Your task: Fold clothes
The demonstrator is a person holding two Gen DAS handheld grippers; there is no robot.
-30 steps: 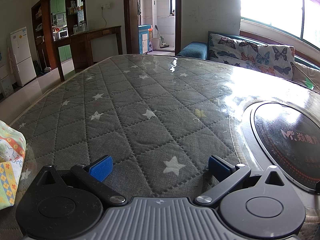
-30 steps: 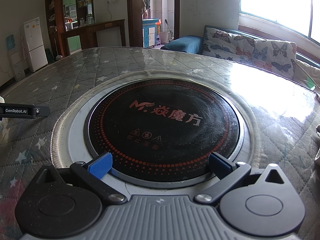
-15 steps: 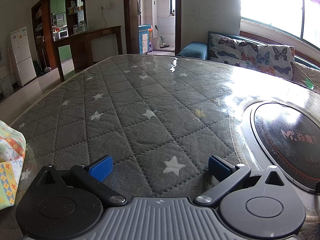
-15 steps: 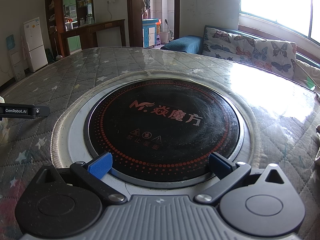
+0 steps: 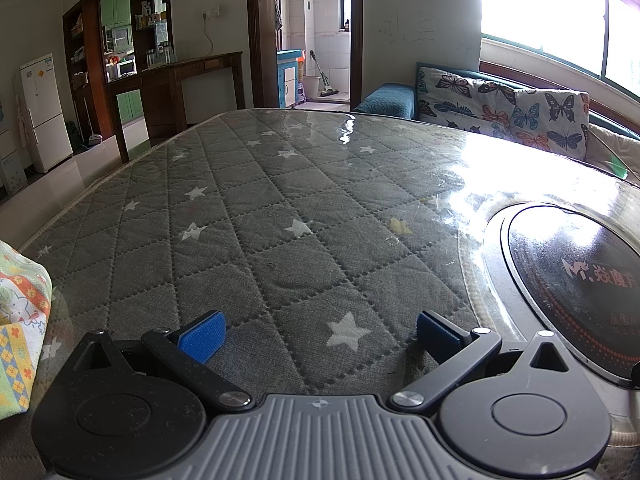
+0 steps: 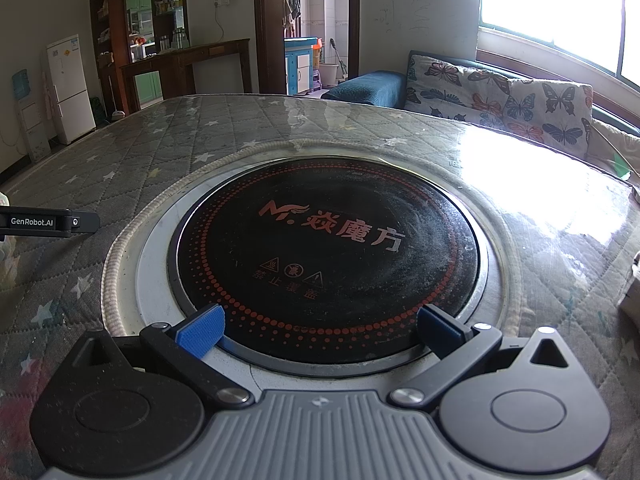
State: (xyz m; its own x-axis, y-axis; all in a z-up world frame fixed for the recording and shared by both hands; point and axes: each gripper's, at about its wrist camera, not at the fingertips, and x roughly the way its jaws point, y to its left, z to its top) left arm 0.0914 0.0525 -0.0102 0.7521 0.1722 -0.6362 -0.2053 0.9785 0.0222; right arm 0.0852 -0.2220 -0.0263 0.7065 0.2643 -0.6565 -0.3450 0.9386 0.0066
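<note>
Quilted cloth under a glossy clear sheet, with matt plastic tooling

The table cover (image 5: pixel 280 240) is seen as grey quilted cloth with stitched diamonds, overlaid by a clear, glossy sheet that reflects the window. The round cooktop (image 6: pixel 328 248) is shown as smooth black glass, dusty, ringed by brushed metal. The garment (image 5: pixel 20 320) is soft printed cloth. The finger pads (image 5: pixel 202 336) are ribbed blue rubber on matt black plastic.
</note>
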